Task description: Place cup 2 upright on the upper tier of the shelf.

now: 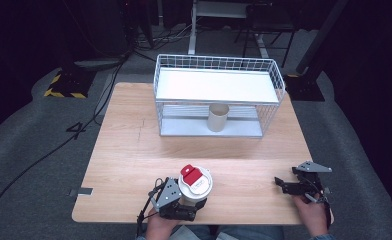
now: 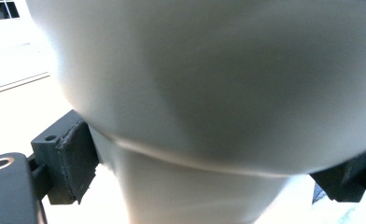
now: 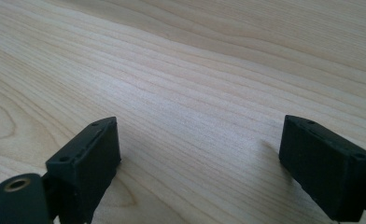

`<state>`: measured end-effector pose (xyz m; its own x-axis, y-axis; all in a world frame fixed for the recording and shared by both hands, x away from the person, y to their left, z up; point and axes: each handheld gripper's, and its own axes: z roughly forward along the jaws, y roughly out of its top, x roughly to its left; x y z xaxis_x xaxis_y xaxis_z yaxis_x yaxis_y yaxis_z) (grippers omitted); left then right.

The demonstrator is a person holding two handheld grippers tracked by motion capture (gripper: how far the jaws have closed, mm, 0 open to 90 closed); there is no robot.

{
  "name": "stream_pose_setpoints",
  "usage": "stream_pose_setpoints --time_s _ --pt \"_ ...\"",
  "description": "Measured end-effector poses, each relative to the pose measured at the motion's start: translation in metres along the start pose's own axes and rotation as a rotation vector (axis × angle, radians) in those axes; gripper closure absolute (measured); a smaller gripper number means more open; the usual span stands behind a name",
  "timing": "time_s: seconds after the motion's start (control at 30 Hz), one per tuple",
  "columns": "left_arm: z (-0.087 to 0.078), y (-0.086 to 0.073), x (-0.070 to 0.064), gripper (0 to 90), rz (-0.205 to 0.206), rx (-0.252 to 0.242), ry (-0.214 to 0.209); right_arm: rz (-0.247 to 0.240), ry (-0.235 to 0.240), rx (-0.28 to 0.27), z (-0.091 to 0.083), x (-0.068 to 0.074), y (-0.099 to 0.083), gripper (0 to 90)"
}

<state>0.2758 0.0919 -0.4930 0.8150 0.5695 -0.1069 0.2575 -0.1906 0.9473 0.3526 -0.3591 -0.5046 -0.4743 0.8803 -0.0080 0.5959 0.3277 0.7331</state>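
Grey carpet floor, dark surroundings

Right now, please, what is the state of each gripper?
Left gripper: closed on the white cup with the red and white lid.
Right gripper: open, holding nothing, above the wooden table.

- left gripper near the table's front edge, jaws clamped; hand behind it
- right gripper low, jaws spread wide, nothing between
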Motion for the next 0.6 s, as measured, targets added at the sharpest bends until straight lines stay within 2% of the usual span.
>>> stream_pose_setpoints --time_s 0.4,0.6 --pt "0.0001 0.0003 -0.001 10.9 0.009 0.0 0.006 0.0 0.0 0.0 0.0 0.0 0.0 12.7" --pt "0.0004 0.0018 -0.0003 11.1 -0.002 -0.004 0.001 0.002 -0.002 0.001 0.0001 0.0002 0.0002 12.7"
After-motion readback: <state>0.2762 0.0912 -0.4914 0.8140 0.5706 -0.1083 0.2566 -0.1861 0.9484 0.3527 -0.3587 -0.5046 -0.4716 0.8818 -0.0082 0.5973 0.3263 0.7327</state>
